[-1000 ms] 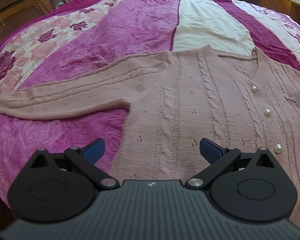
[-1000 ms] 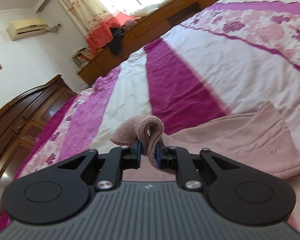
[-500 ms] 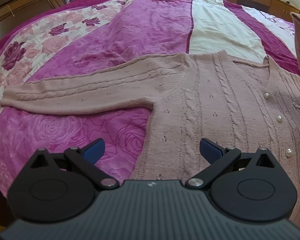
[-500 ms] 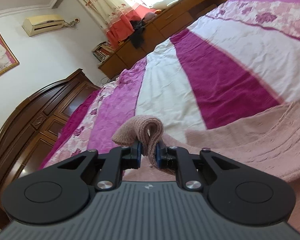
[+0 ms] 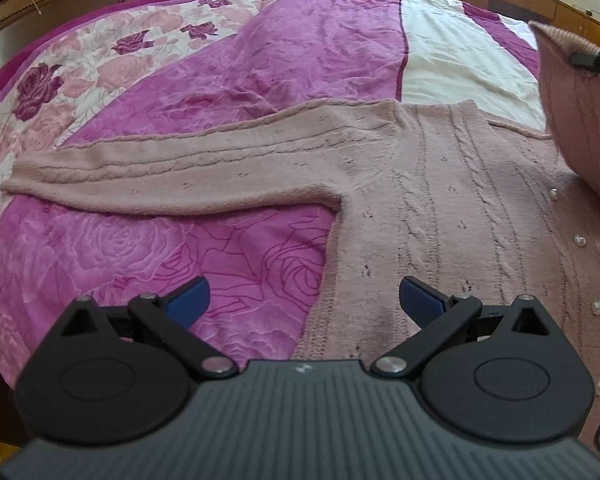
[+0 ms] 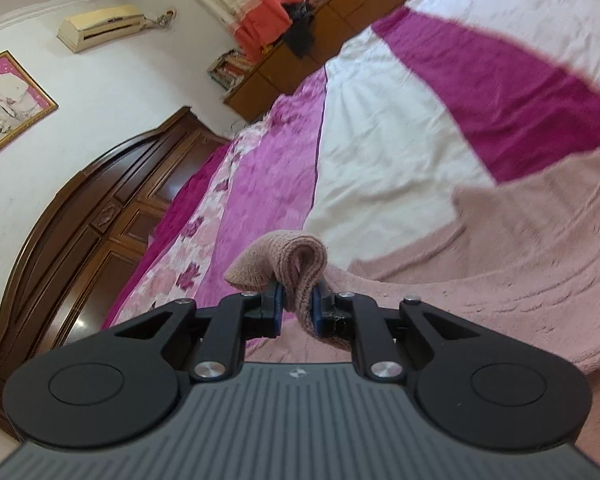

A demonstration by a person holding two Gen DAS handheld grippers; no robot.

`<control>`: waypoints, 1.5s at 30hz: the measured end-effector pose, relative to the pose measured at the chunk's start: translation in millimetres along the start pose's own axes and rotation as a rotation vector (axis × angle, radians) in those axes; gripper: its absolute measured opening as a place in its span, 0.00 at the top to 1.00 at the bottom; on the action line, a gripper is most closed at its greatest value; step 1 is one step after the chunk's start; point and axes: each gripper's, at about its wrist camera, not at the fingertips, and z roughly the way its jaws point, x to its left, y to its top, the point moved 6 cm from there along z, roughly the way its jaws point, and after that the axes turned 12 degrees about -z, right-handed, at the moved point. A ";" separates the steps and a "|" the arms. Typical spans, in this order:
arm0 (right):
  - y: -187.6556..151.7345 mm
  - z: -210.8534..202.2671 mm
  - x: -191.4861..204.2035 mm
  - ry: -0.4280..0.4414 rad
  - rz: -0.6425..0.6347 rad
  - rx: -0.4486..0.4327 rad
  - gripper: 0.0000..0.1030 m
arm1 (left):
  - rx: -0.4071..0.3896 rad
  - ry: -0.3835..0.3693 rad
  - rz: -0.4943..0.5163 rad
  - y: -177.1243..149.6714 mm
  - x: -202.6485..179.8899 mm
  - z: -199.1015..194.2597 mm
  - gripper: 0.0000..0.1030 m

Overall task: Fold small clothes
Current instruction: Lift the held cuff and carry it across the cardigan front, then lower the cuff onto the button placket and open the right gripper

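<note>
Dusty-pink cable-knit cardigan (image 5: 440,208) lies face-up on the bed, body flat, pearl buttons (image 5: 579,241) running down the front at the right of the left wrist view. One sleeve (image 5: 172,176) is stretched straight out to the left, flat on the bedspread, cuff end near the floral band.

The other sleeve is lifted — its ribbed cuff (image 6: 288,268) sits doubled over and pinched in the right tongs (image 6: 296,306), blue pads closed tight on the knit. From the left wrist view the same raised sleeve (image 5: 576,112) hangs as a slanted panel at the upper right, over the button side of the garment, with the tip of the right tongs just visible at its top edge.

Left tongs (image 5: 302,300) spread wide, nothing between the blue pads (image 5: 188,300). They hover low over the cardigan's side edge near the hem: one pad over bare bedspread, the other over the knit body. Contact with the fabric cannot be told.

Bedspread (image 5: 260,76) — magenta, white and rose-print stripes, slightly creased. Dark carved wooden headboard (image 6: 80,216) beyond it. On the white wall, an air conditioner unit (image 6: 100,28) and a gold-framed picture (image 6: 8,104). Low wooden cabinets (image 6: 284,64) stand along the far side under a curtained window.
</note>
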 end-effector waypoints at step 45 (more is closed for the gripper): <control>-78.5 -41.0 -27.6 -0.050 -0.200 0.147 0.30 | -0.085 -0.126 0.065 61.9 -48.6 17.6 0.00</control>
